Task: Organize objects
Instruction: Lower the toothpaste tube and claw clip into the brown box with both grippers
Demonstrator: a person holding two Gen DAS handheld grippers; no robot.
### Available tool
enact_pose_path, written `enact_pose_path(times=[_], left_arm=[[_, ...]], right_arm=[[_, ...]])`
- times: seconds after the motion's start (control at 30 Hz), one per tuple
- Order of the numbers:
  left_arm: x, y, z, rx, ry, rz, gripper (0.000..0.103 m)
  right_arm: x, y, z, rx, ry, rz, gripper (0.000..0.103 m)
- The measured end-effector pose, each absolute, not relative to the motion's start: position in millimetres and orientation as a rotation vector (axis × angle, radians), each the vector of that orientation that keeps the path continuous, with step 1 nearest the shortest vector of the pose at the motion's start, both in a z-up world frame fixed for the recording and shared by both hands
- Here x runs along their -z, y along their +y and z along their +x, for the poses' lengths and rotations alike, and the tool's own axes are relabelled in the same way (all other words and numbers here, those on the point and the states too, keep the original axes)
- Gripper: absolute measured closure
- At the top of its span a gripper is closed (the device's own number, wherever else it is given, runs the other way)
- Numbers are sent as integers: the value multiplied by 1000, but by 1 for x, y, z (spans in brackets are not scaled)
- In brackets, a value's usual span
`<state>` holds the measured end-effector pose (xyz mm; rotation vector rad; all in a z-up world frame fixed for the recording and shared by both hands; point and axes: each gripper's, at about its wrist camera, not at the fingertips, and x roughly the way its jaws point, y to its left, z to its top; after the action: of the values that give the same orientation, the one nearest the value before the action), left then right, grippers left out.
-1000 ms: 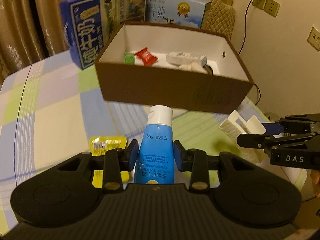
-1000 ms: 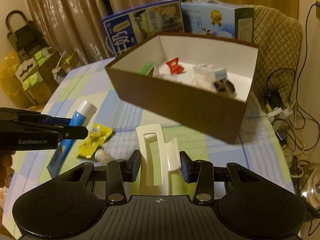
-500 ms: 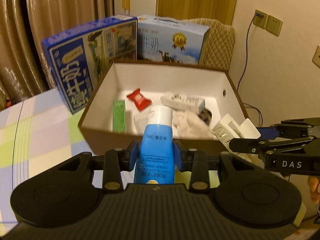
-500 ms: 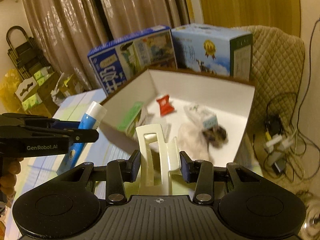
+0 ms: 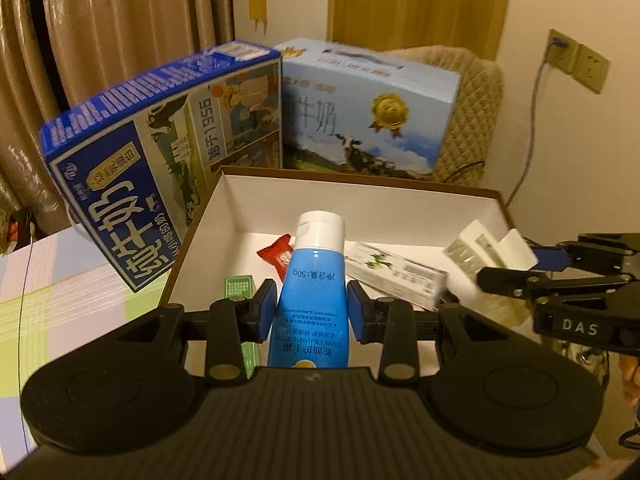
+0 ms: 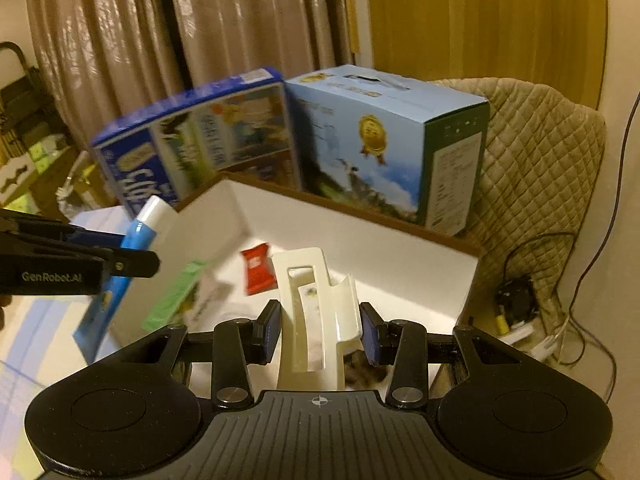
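So both hands are loaded and hanging over the open brown box (image 5: 400,190) right now. The left gripper (image 5: 311,314) has its jaws closed snug on a blue tube (image 5: 311,300) with a white cap, cap pointing away toward the far wall of the box. The right gripper (image 6: 319,334) has its jaws pinched on a white hair claw clip (image 6: 316,312), which stands upright between the pads.

The tube sits above the near-left part of the box, the clip above the near-right part. From the left wrist view you can see the clip and the other gripper off to the right, just past the box's right wall line.

Already down in the box: a red candy wrapper (image 5: 280,254), a green packet (image 5: 239,290) by the left wall, a long white carton (image 5: 394,276), and something dark and fuzzy near the right gripper that I honestly can't make out, the frame's pretty blurry there.

Looks like the drop-off step to me. Next move I'd guess is lowering each piece to a bare patch of the white floor and opening the jaws, keeping the tube off the candy and the clip off the carton. Two milk cartons (image 5: 160,152) stand behind the box on the desk (image 5: 60,280), so no reason to go further back.
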<state>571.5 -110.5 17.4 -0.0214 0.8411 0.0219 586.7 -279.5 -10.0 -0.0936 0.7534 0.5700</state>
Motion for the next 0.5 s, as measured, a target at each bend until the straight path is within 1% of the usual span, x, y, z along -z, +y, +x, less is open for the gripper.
enact_pose_path(times=[0.3,0.5], left_arm=[[20,-101,633,-56,932,3,71],[49,-96,660,-80,1002,-3,71]], right_arm=[[41,-275,645,-527,827,-170,65],[53,-269,661,-533,839,-239,65]])
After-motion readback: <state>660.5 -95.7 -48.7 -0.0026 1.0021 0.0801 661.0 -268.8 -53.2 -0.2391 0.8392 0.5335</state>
